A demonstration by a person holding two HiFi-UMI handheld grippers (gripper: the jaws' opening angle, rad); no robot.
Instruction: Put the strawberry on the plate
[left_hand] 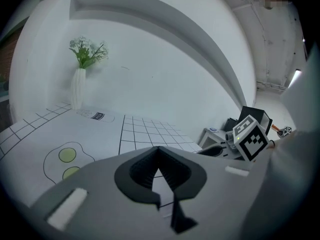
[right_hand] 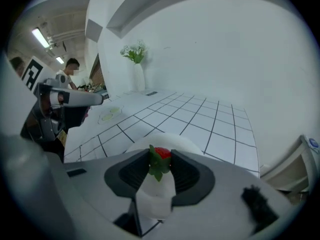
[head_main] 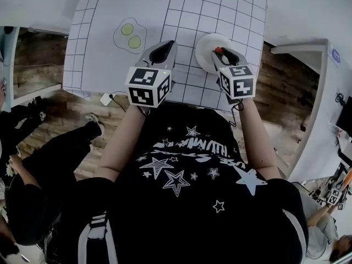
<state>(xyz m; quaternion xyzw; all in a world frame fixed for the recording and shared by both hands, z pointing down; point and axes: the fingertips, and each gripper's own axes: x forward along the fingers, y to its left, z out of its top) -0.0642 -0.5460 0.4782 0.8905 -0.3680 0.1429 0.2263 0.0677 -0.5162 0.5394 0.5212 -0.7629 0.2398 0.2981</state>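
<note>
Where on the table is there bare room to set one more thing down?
Bare: the grid squares beyond the plate, the mat left of the egg drawing, and the far stretch up to the vase. Crowded: the near edge, where the left gripper hangs shut and the right gripper holds the strawberry over the plate.

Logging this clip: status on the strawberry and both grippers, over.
Right gripper shut on strawberry, above the white plate, not yet released. Left gripper shut, empty. Nothing in the way.
</note>
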